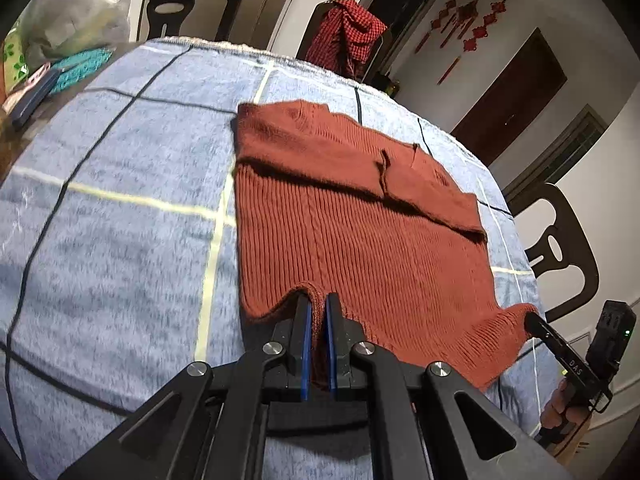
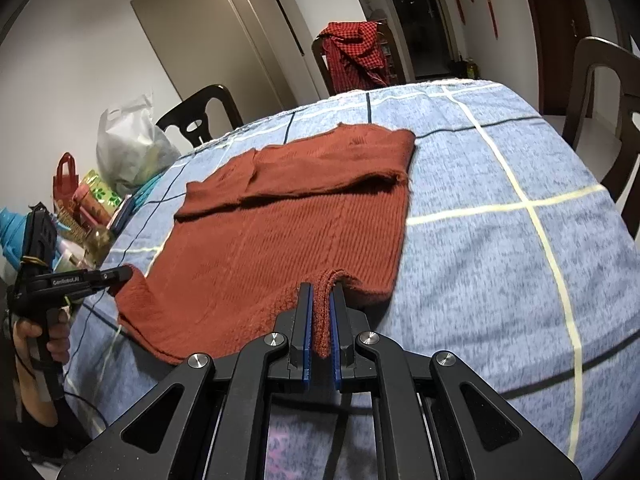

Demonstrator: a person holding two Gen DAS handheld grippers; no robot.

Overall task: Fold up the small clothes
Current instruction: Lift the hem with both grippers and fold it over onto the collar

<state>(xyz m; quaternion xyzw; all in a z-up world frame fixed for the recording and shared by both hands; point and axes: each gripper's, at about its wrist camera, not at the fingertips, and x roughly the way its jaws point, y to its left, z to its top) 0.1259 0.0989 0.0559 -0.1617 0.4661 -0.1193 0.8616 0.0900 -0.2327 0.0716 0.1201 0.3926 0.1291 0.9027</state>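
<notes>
Two hand-held grippers share one job, and we take each view in turn.

From the left wrist, we see the left hand-held gripper (image 1: 318, 304) clenched on the near hem of the rust-red knit sweater (image 1: 360, 216), a ridge of knit bunched between its blue pads (image 1: 306, 336). The sweater lies flat on the blue checked cloth (image 1: 120, 200) covering the table, its far part already folded over toward us. Toward the table's right edge, the right hand-held gripper (image 1: 534, 320) pinches the hem's other corner.

From the right wrist, the right hand-held gripper (image 2: 322, 292) is likewise clamped on the hem of the sweater (image 2: 288, 240), cloth pinched between its pads (image 2: 307, 320). The left hand-held gripper (image 2: 124, 274) bites the opposite corner near the table's left edge, where bags and bottles (image 2: 92, 208) crowd.

We judge the two matching grips keep the hem taut and level, so the near half can be carried over evenly toward the far edge.
</notes>
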